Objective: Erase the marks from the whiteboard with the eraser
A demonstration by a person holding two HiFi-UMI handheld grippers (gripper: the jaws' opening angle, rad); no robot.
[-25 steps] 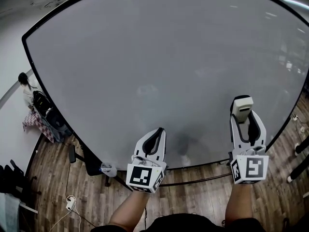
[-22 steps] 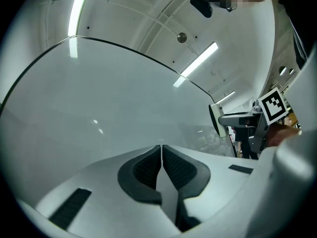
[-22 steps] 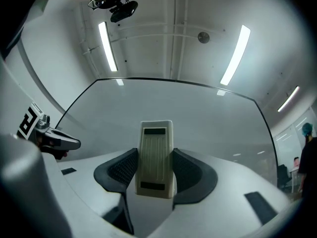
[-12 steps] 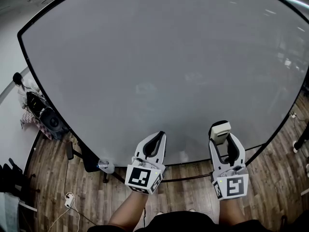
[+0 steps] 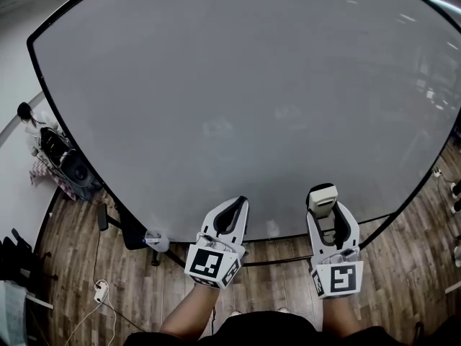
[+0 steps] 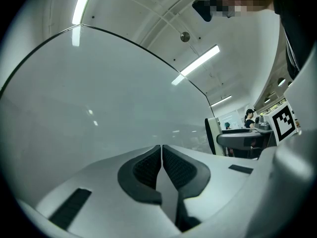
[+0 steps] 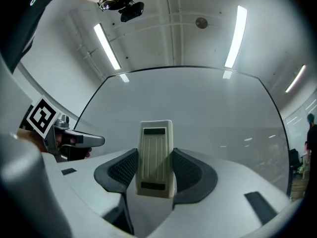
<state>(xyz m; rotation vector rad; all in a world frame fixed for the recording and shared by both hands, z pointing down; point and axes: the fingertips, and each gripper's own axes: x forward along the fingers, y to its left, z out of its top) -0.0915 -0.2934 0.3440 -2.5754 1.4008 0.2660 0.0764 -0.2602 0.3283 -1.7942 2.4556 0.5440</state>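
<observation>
While the right gripper (image 5: 328, 215) hugs the eraser (image 5: 321, 195) between its jaws, the left gripper (image 5: 234, 206) pinched empty, the whiteboard (image 5: 238, 85) ahead looks clean; next, check for leftover marks

We see plank floor (image 5: 403, 280) along the head view's bottom, white wall (image 5: 11, 78) at left; ceiling light strips (image 7: 237, 29) top the right gripper view.

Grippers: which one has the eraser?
The right gripper, jaws clamped on the pale eraser; the left gripper is shut with nothing between its jaws.
</observation>
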